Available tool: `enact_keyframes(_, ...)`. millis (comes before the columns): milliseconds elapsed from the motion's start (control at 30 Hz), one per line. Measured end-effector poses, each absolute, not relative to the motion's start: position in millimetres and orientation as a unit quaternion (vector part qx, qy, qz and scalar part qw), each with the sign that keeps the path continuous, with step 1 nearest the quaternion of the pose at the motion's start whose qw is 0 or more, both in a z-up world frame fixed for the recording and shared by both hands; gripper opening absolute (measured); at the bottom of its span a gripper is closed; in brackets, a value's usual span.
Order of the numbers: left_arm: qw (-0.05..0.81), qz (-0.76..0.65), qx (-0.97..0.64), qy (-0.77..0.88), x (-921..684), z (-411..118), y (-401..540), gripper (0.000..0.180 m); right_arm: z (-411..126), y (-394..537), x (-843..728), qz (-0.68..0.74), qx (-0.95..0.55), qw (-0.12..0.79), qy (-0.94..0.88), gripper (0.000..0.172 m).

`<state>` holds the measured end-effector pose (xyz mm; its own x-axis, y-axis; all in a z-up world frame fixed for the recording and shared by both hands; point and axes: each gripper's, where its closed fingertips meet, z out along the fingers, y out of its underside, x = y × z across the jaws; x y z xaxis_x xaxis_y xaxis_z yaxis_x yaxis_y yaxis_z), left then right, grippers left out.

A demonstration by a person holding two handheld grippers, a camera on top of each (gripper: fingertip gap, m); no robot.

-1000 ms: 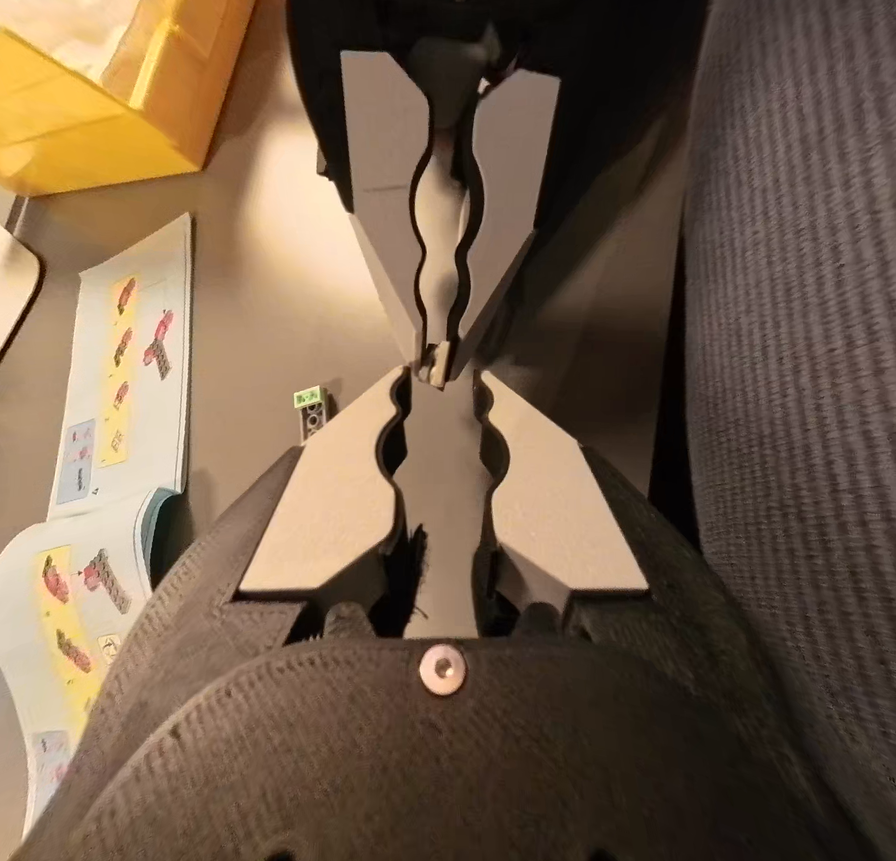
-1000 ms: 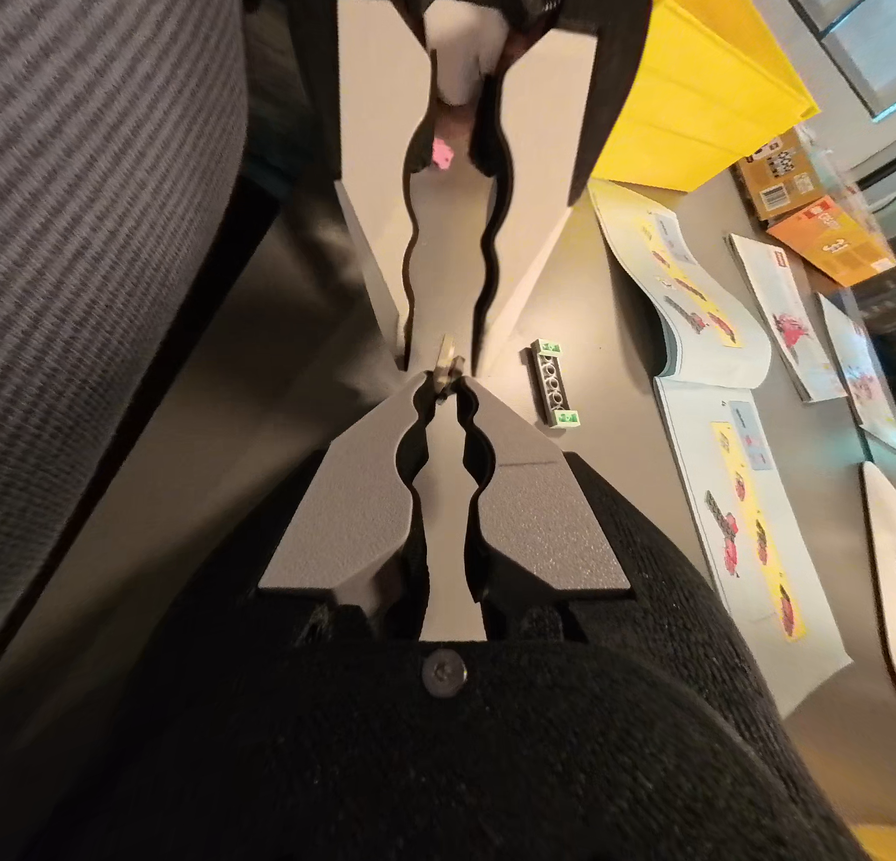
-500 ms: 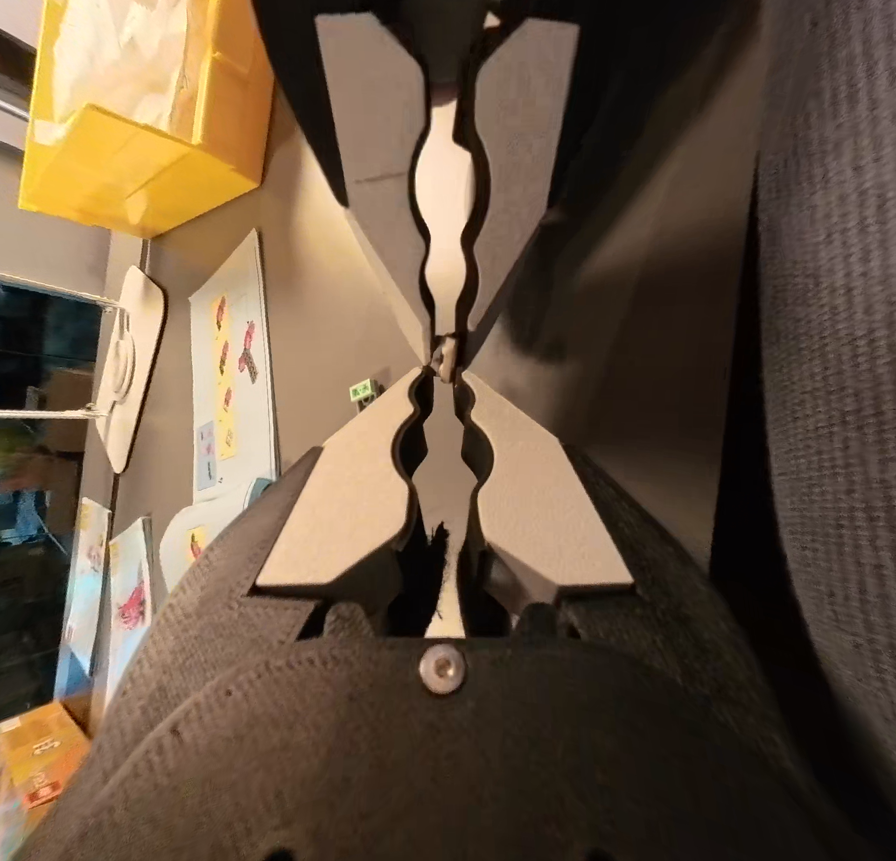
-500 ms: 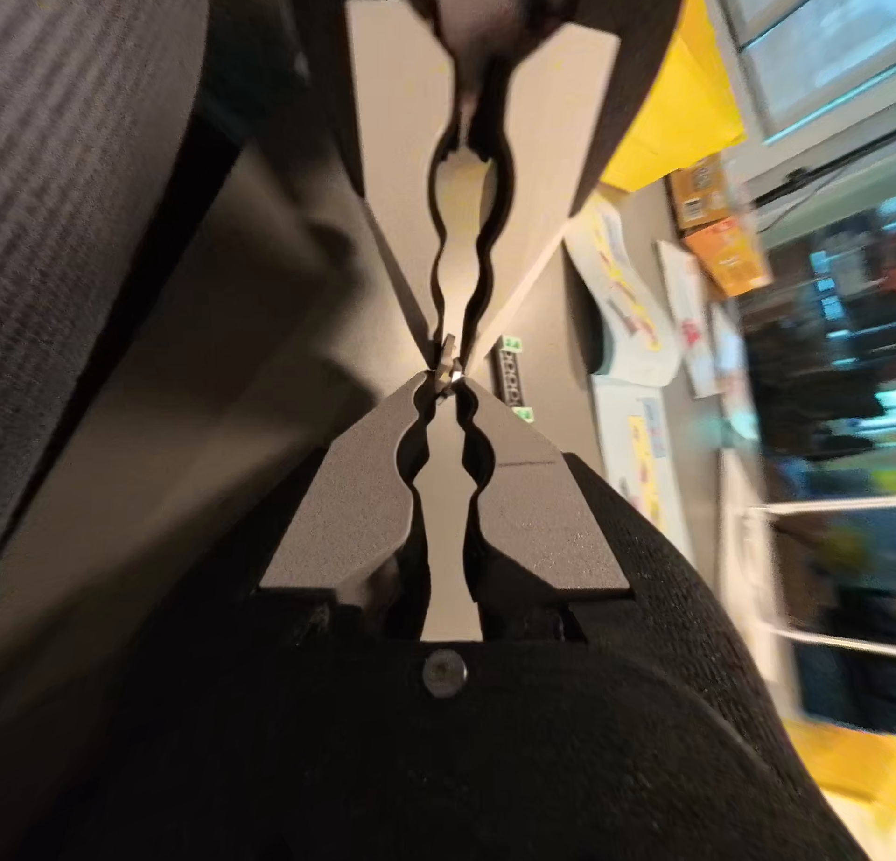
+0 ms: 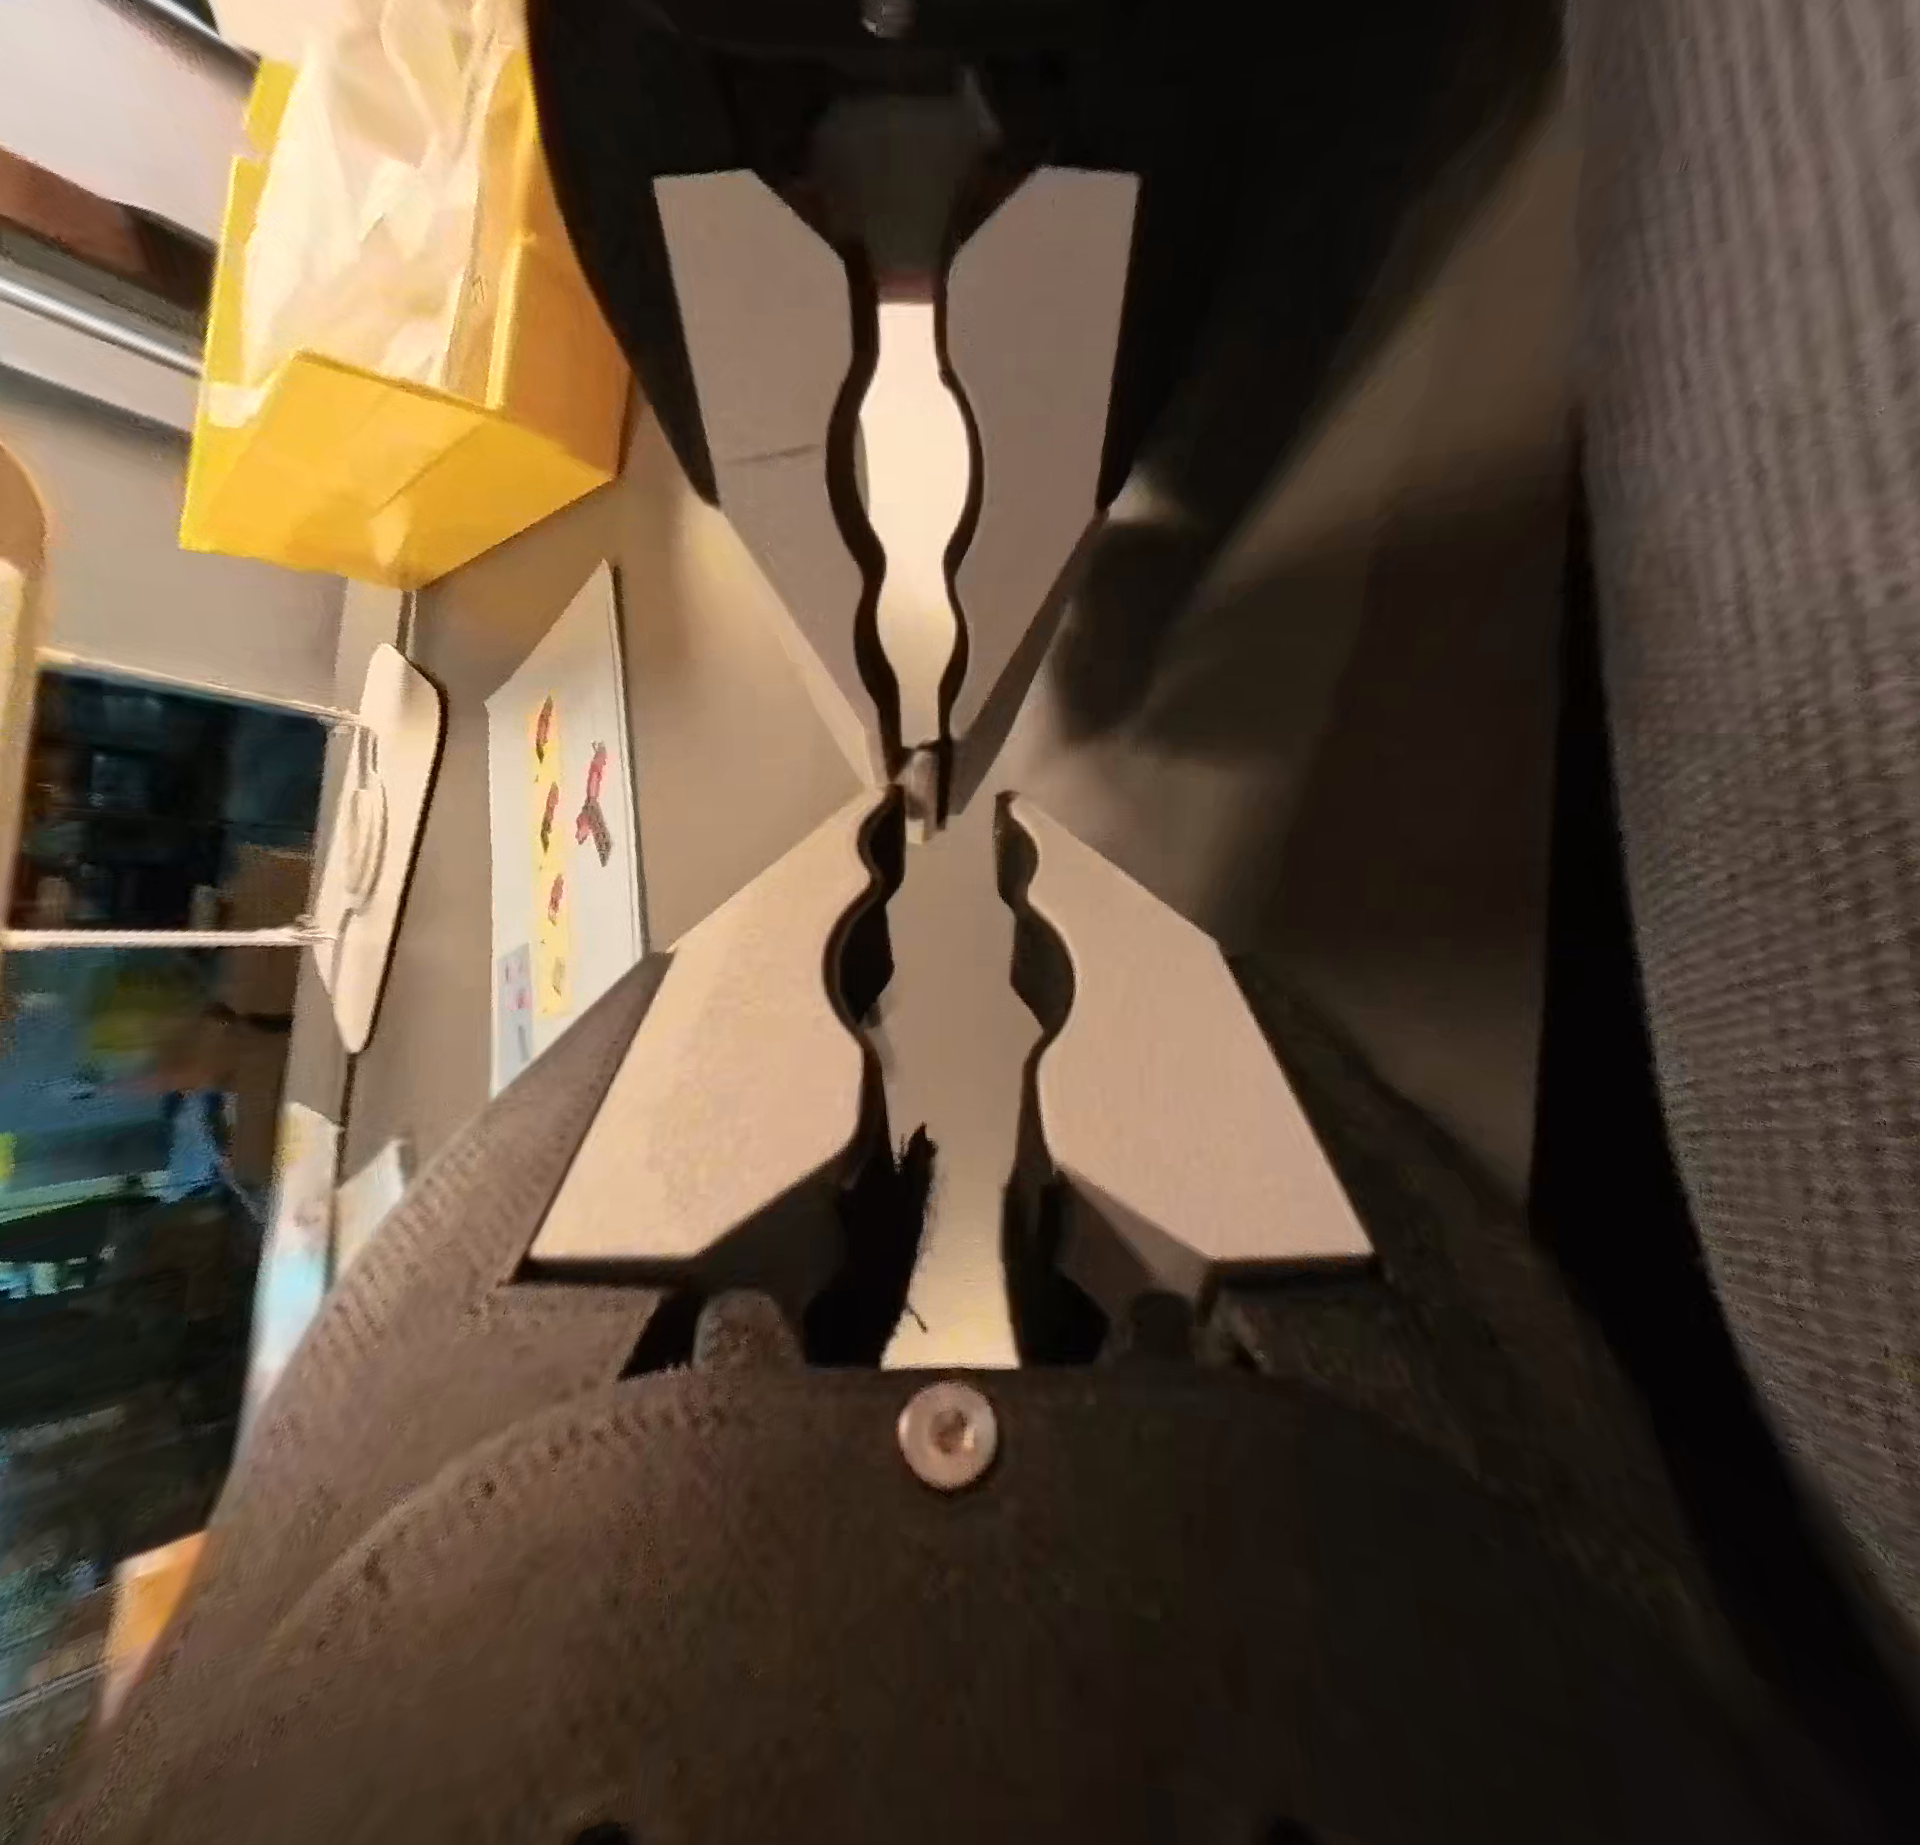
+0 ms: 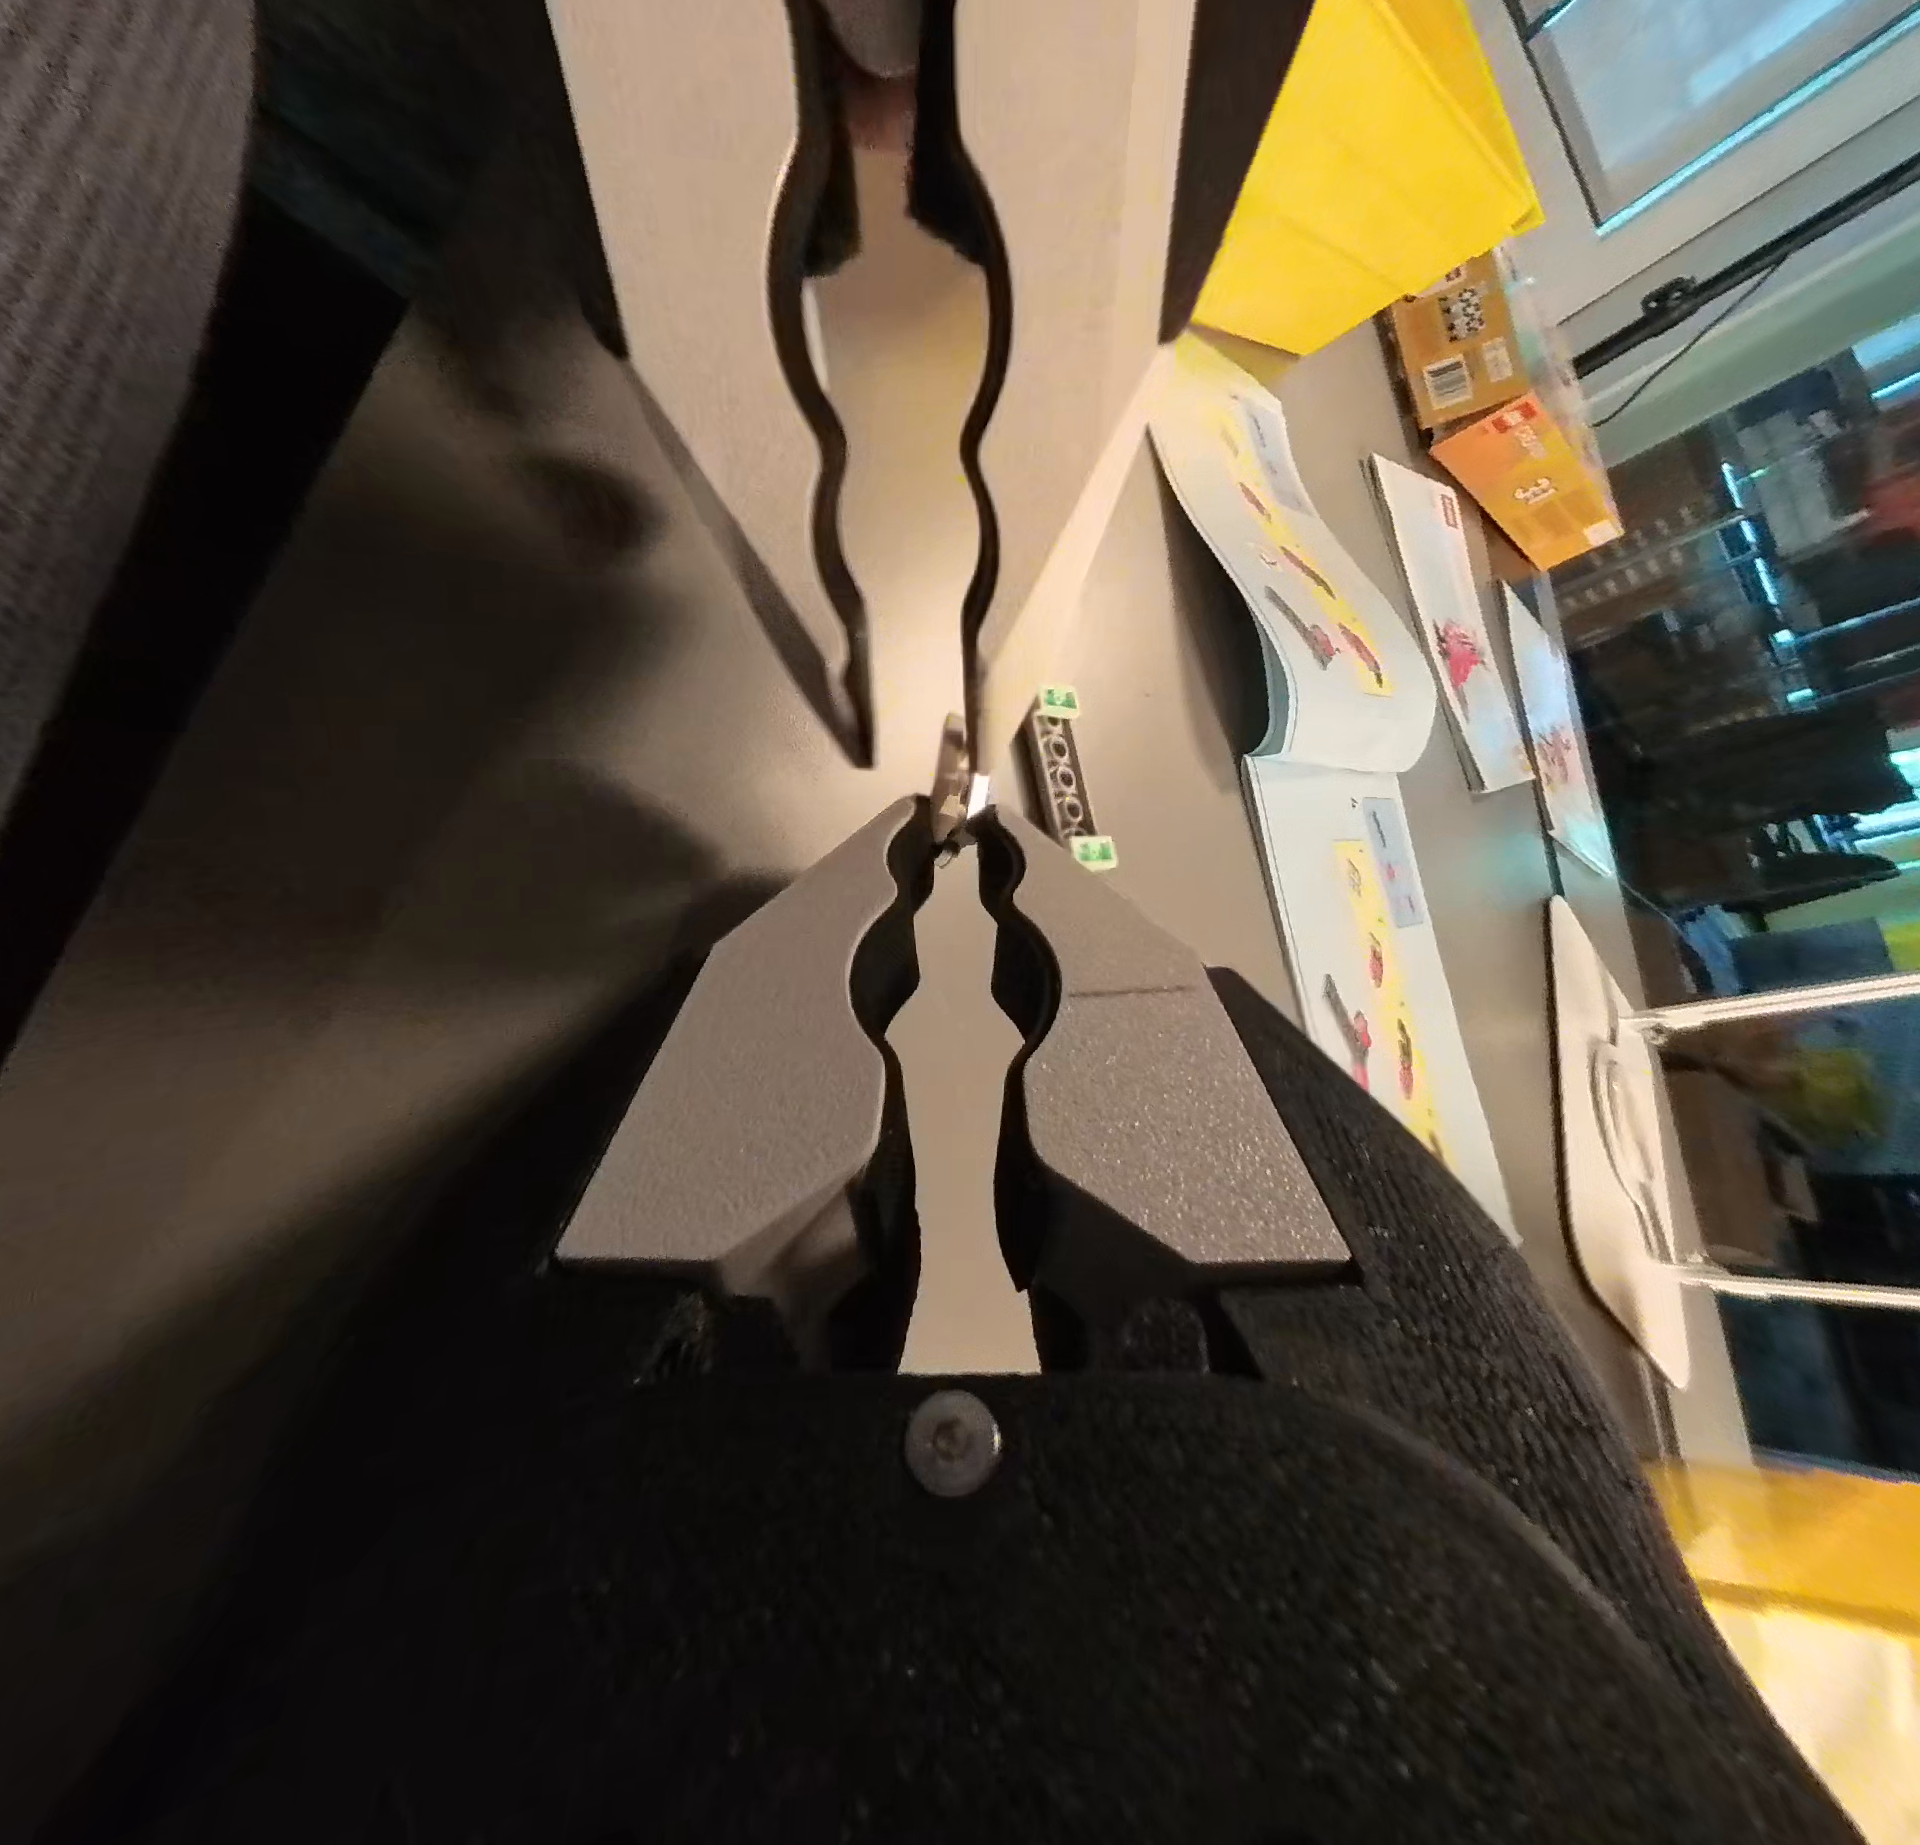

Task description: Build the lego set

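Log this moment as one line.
left gripper: open, beside piece | right gripper: shut on small grey piece | grey brick: on table

Left gripper point(image 5: 940, 808) agape, right gripper point(image 6: 951, 829) clamped

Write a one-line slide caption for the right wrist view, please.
Right gripper pinching a small grey piece tip to tip with the open left gripper, above a grey table with open instruction booklets.

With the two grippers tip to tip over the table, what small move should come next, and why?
Probably back the left gripper straight off: its fingers stand apart, while the right gripper pinches the small grey piece, which looks close beside one left finger.
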<state>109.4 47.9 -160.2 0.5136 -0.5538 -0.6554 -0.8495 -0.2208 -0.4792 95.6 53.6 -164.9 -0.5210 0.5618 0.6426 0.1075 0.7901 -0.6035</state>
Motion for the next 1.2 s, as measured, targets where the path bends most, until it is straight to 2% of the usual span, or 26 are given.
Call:
enact_keyframes(33, 0.418, 0.191, -0.756, 0.466, 107, -159, 49, 0.005, -167, 52, 97, 0.256, -0.198, 0.442, -0.837, 0.006)
enact_keyframes(67, 0.410, 0.194, -0.755, 0.475, 107, -160, 48, 0.004, -168, 51, 97, 0.252, -0.195, 0.444, -0.837, 0.006)
enact_keyframes(300, 0.378, 0.218, -0.755, 0.490, 106, -164, 48, 0.003, -170, 53, 94, 0.152, -0.125, 0.507, -0.839, 0.006)
enact_keyframes(567, 0.373, 0.255, -0.739, 0.499, 109, -161, 53, 0.002, -168, 59, 93, 0.099, -0.098, 0.536, -0.833, 0.006)
enact_keyframes(867, 0.388, 0.237, -0.743, 0.492, 110, -154, 50, 0.002, -159, 56, 95, 0.150, -0.091, 0.548, -0.818, 0.006)
enact_keyframes(1200, 0.362, 0.267, -0.748, 0.487, 108, -159, 55, 0.002, -163, 60, 94, 0.119, -0.081, 0.550, -0.823, 0.007)
